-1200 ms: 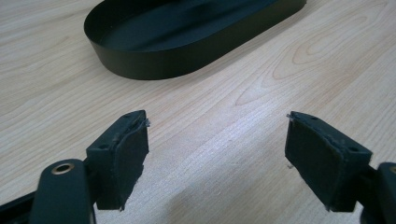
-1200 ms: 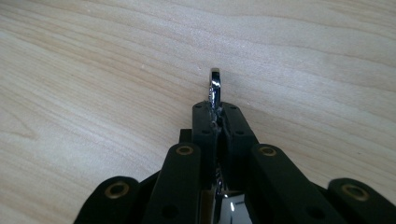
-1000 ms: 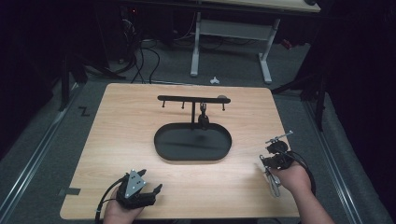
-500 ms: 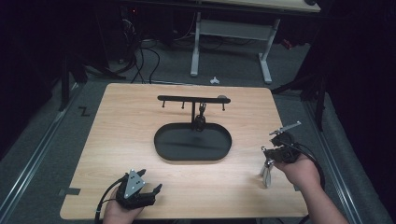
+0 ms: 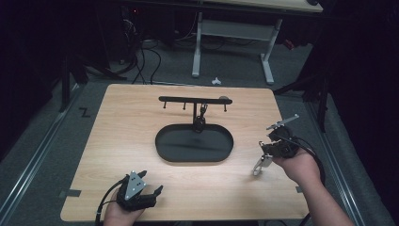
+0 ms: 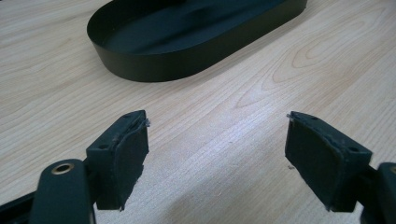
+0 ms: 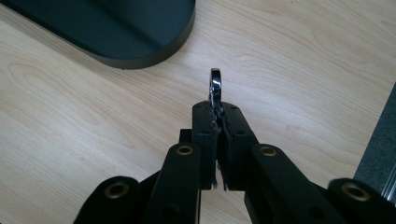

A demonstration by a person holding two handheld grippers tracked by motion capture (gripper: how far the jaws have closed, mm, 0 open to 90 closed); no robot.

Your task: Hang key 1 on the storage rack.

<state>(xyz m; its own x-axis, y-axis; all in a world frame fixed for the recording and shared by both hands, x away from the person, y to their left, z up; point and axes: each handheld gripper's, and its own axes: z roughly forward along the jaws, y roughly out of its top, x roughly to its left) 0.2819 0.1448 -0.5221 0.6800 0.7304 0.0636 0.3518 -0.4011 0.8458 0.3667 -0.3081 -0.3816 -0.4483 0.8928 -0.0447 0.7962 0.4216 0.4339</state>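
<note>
The right gripper [image 7: 217, 122] is clamped on a shiny metal ring [image 7: 215, 86], held above bare table [image 5: 122, 136] beside the black tray [image 5: 194, 143]; left gripper [image 5: 143, 192] rests wide apart, empty; hanging on the rack [image 5: 194, 101] seems undone.

High view looks down over the table [image 5: 141, 108]; both gripper views, close, share the black tray [image 6: 140, 65].
</note>
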